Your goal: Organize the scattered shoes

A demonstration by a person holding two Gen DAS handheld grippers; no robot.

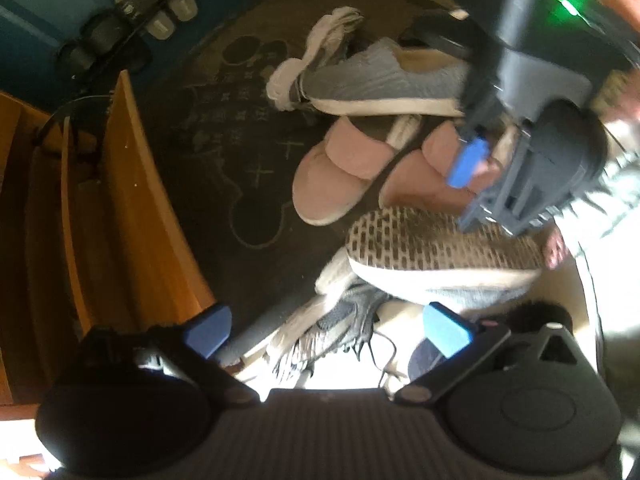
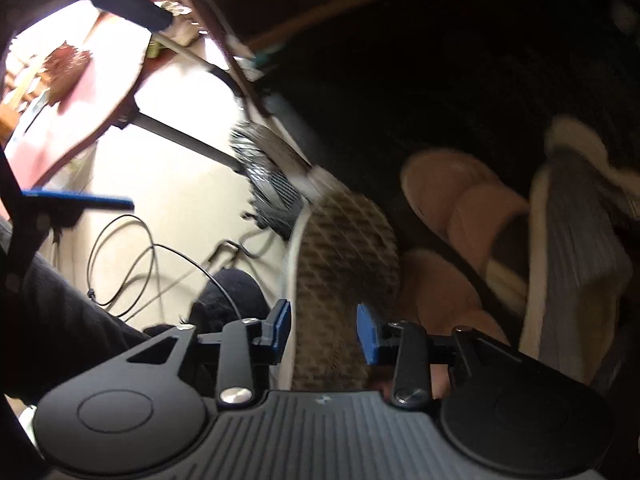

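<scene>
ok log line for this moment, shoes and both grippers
left gripper: open, empty | right gripper: open, straddling overturned grey shoe | pink slippers: on mat | step: reaching for shoe

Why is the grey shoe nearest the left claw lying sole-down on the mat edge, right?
Not sole-down: the grey shoe lies tipped with its patterned sole facing up, seen in the left wrist view. It does lie at the mat edge, near the left claw.
</scene>
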